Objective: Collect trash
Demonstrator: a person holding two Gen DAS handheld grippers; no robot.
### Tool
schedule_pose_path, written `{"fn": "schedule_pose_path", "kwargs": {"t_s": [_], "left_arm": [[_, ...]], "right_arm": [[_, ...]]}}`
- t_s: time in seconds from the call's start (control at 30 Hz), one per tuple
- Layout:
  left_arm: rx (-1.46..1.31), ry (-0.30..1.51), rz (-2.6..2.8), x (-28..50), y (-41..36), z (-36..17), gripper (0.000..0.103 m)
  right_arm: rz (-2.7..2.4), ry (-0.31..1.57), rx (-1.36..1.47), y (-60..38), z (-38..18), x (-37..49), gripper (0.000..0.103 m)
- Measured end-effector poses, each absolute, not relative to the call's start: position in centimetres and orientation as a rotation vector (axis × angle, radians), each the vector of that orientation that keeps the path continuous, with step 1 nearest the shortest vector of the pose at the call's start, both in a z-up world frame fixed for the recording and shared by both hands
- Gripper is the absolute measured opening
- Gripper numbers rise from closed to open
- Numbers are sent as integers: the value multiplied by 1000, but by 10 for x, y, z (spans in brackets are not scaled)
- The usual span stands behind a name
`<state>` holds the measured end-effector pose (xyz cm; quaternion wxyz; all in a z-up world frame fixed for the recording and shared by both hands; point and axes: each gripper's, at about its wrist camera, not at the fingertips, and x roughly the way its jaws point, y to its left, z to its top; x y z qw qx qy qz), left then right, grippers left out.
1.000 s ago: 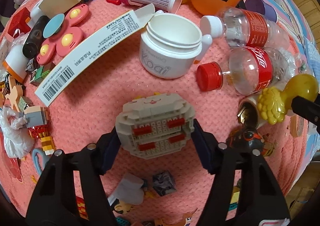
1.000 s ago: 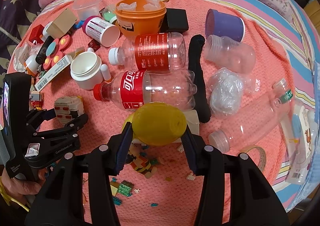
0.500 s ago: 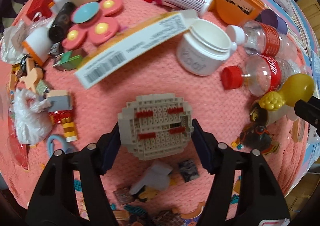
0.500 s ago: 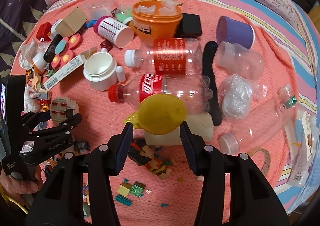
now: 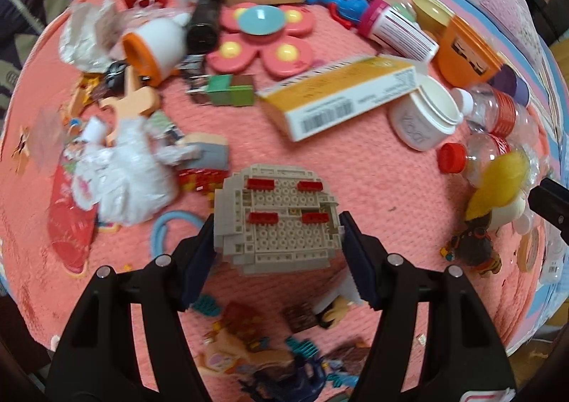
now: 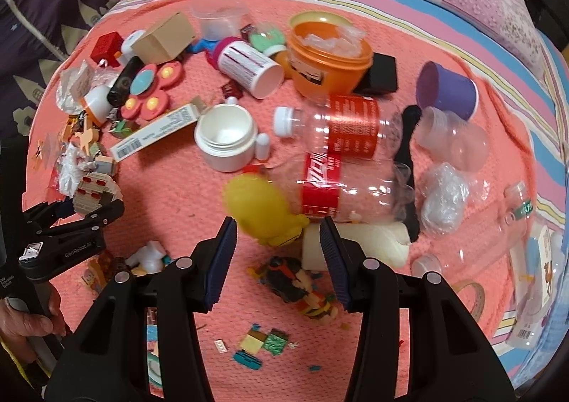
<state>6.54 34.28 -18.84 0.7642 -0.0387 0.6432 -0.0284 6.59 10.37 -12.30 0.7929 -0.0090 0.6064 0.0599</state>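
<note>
Holding a tan block model (image 5: 277, 220) with red bits, our left tool (image 5: 277, 242) has its two dark fingers pressed on the model's sides. The model is up off the pink blanket (image 5: 373, 167) on the bed. In the right wrist view we see our right tool (image 6: 277, 252) with its fingers spread wide, and a yellow toy (image 6: 263, 213) sits in front of the gap, blurry, with space on both sides; we cannot tell if it touches either finger. The trash lies all over the blanket. Two clear bottles with red labels (image 6: 341, 160) lie side by side just past the yellow toy. A white jar (image 6: 227, 138) with no lid stands left of them. An orange bowl (image 6: 327, 64) holds crinkly clear plastic. A long yellow and white box (image 5: 341, 96) rests near the jar. A scrunched white bag (image 5: 121, 181) lies left of the block model. A hand (image 6: 28, 316) grips the left tool's handle.
</note>
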Motion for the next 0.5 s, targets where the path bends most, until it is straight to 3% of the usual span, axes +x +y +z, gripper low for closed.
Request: {"fn": "schedule_pose_path", "kwargs": {"t_s": [0.5], "left_arm": [[-200,1343,86,21,404,-153,64]], "right_arm": [[278,1266,-116,172,-103,60,47]]}}
